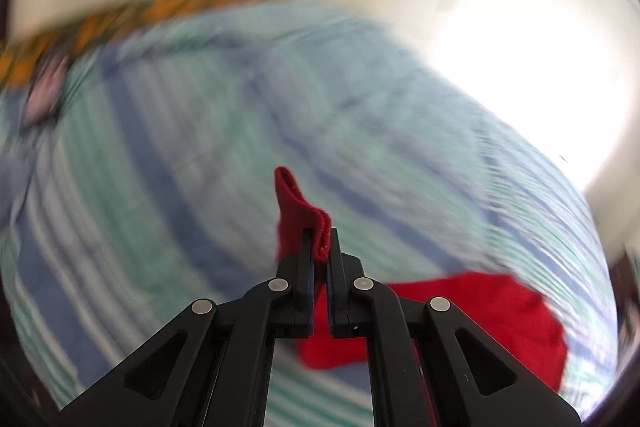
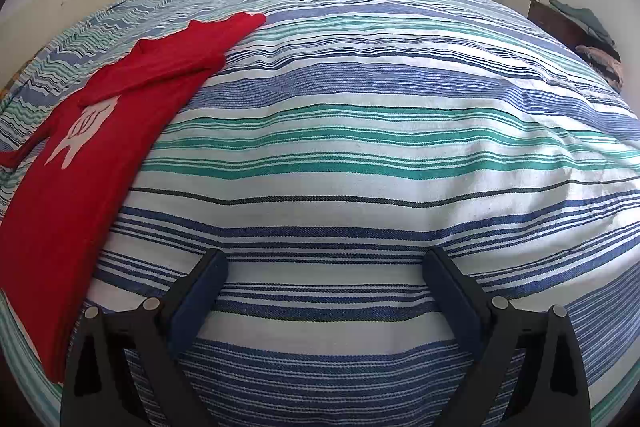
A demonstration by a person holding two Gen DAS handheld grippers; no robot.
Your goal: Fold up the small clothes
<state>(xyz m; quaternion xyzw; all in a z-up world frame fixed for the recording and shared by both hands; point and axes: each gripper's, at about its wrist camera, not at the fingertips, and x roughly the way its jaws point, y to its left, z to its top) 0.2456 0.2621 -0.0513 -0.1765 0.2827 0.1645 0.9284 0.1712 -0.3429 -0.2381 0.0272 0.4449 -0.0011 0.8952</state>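
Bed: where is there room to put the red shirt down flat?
Most of the striped bedspread is bare, from the red shirt on its left edge across to the right side, and ahead of the open right gripper. The left gripper pinches a red hem.

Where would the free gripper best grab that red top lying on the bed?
Probably the folded sleeve edge of the red top, coming from the right over the bare striped bedspread: there the layered cloth offers a raised edge for the open right gripper.
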